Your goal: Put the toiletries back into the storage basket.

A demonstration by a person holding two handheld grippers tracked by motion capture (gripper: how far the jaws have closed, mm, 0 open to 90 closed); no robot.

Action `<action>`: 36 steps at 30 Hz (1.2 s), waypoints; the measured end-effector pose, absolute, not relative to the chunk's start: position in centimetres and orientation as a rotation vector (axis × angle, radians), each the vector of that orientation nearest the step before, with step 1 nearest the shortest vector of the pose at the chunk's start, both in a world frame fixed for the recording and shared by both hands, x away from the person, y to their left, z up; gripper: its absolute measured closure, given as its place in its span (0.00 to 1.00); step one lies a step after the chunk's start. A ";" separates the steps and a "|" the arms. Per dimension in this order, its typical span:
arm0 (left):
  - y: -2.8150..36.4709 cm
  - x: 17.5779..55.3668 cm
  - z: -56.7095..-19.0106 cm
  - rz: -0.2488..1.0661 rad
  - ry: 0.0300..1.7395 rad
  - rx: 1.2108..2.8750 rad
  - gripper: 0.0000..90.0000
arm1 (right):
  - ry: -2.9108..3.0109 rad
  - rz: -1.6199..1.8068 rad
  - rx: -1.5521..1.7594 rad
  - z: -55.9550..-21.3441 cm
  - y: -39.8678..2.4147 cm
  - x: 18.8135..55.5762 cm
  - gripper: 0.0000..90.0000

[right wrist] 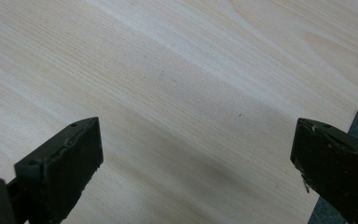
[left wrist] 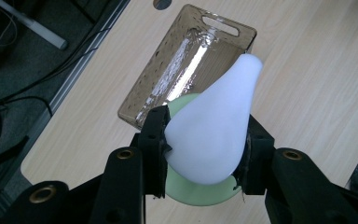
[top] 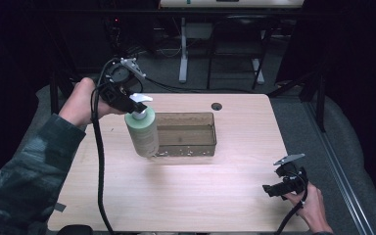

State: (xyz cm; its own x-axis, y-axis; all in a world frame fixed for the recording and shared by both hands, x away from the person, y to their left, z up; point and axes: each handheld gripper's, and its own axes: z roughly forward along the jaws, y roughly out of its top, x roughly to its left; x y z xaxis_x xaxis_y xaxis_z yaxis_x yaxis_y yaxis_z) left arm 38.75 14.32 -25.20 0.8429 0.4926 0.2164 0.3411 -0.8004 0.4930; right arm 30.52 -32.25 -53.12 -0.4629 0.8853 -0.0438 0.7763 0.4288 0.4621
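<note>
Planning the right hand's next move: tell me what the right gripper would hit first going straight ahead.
Probably the bare table: the right gripper, jaws open, points down at it with nothing between.

1. I can read no text, brand or number on the green pump bottle (top: 143,131); its side looks plain from the high view
2. I find no lettering on the clear brown tray (left wrist: 223,32)
3. I make out no marks or signs on the wooden table (right wrist: 177,79), just grain
</note>
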 end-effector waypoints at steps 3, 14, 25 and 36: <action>14.1 38.9 -24.9 0.476 0.613 2.575 0.68 | 2.403 0.549 1.437 -53.1 -32.3 30.5 0.02; 13.8 39.7 -24.1 0.481 0.628 2.579 0.68 | 2.407 0.548 1.438 -53.1 -32.3 30.5 0.02; 13.7 41.2 -23.7 0.497 0.666 2.577 0.68 | 2.407 0.556 1.442 -53.2 -32.2 30.5 0.02; 13.4 42.7 -23.4 0.507 0.703 2.568 0.68 | 2.407 0.550 1.430 -53.2 -32.2 30.5 0.02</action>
